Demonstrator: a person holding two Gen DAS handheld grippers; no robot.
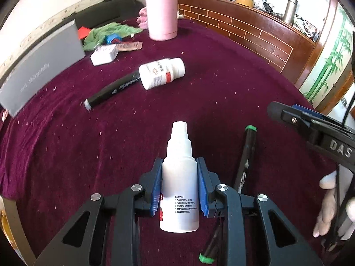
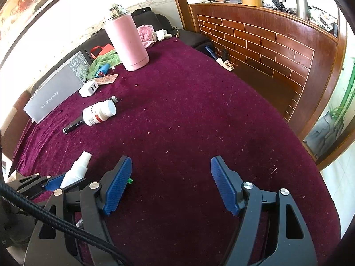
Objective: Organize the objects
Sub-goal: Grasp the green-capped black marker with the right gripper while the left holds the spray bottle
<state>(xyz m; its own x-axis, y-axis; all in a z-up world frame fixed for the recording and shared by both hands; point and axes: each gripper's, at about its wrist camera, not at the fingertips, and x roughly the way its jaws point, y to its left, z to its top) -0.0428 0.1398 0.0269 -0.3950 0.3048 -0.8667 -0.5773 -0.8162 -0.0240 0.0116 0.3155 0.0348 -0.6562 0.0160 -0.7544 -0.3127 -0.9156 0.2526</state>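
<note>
the left gripper (image 1: pixel 179 166) is clamped on a white spray bottle (image 1: pixel 180 177) with small printed text. a green-capped black marker (image 1: pixel 246 159) lies just beside the bottle; the right gripper (image 2: pixel 170 168) stands apart, holding nothing.

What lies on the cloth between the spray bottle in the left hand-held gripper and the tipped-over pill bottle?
Nothing: in the left wrist view, only bare purple cloth separates the spray bottle from the pill bottle.

Matt, nappy cloth (image 1: pixel 66 144); smooth white plastic bottle (image 1: pixel 179 177); ribbed blue pads (image 2: pixel 118 184); glossy wood panel (image 2: pixel 266 44).
</note>
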